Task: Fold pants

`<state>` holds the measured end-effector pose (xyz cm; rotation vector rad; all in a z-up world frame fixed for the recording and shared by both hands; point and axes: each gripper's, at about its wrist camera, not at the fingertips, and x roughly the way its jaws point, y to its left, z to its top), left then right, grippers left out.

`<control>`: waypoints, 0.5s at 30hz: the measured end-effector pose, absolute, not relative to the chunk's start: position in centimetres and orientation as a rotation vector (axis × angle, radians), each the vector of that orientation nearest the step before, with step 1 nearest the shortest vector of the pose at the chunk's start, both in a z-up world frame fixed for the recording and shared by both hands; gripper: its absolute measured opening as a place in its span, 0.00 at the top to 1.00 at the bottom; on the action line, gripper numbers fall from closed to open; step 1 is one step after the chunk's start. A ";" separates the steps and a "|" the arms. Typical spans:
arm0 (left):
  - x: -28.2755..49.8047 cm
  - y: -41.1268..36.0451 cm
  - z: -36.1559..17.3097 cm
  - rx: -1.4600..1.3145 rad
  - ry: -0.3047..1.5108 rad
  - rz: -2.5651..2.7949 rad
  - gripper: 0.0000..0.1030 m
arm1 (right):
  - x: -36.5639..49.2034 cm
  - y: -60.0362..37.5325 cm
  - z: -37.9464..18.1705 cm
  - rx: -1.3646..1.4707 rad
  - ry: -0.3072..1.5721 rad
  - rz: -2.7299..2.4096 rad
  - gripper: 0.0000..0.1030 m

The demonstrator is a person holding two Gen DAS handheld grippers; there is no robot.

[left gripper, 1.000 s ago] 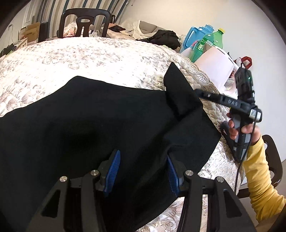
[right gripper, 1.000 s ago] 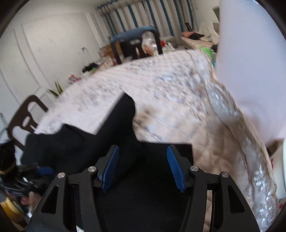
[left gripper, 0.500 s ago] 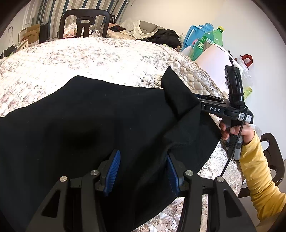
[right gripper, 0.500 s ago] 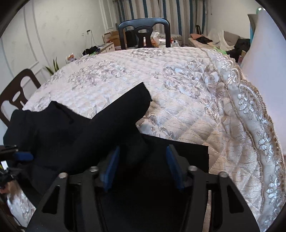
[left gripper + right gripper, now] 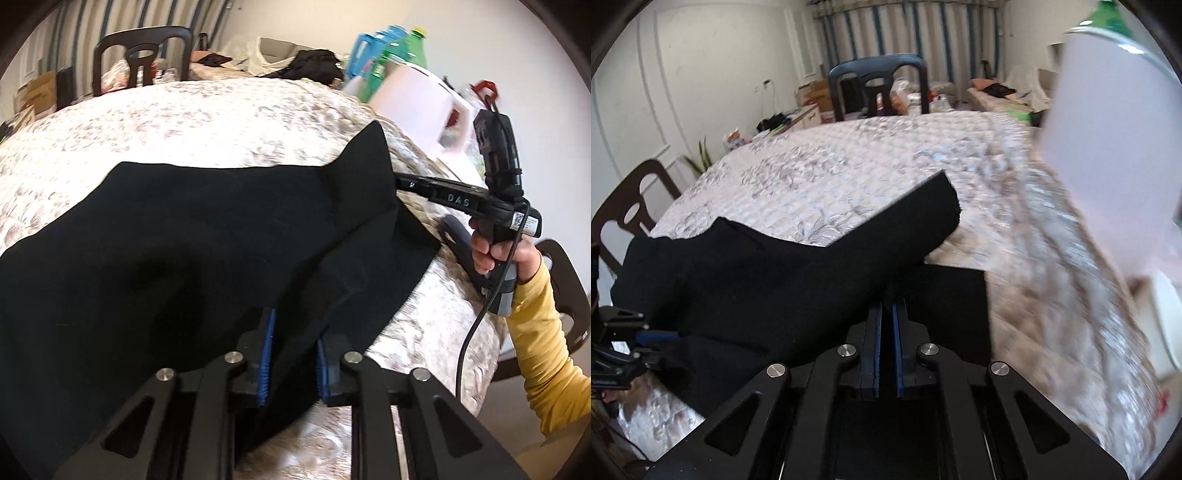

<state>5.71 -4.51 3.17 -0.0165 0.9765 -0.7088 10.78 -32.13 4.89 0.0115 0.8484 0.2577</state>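
Pants (image 5: 177,236), black, spread over quilted surface (image 5: 184,122), near edge draped off the front. Left wrist view: left gripper (image 5: 291,339) has just been closing, blue fingers (image 5: 267,354) now pinching a raised ridge of the pants at the near hem. Right gripper (image 5: 400,181) enters from the right, held by a hand (image 5: 495,251) in a yellow sleeve (image 5: 546,354); its tips vanish behind a lifted pants corner. Bottles (image 5: 399,48) and a chair (image 5: 142,59) beyond the surface, blurred.

Right wrist view: right gripper (image 5: 887,310) has also just been closing; fingers (image 5: 874,350) nearly together, thin pants edge clamped at the tips. A pants flap (image 5: 916,218) stands folded up ahead of it. Left gripper (image 5: 653,336) at far left, biting the same cloth. Right side of frame blurred.
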 end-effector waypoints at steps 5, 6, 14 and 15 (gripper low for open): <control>4.8 -5.2 3.5 0.011 0.962 -0.740 0.81 | 7.7 -33.8 6.2 0.061 0.842 0.212 0.96; 4.7 -5.3 3.5 0.015 0.962 -0.747 0.81 | 7.4 -34.1 6.3 0.067 0.842 0.204 0.96; 3.9 -5.6 3.1 0.042 0.980 -0.764 0.81 | 5.2 -36.1 5.1 0.108 0.897 0.145 0.96; 3.9 -5.6 2.9 0.046 0.984 -0.762 0.81 | 5.1 -36.1 4.8 0.111 0.906 0.138 0.96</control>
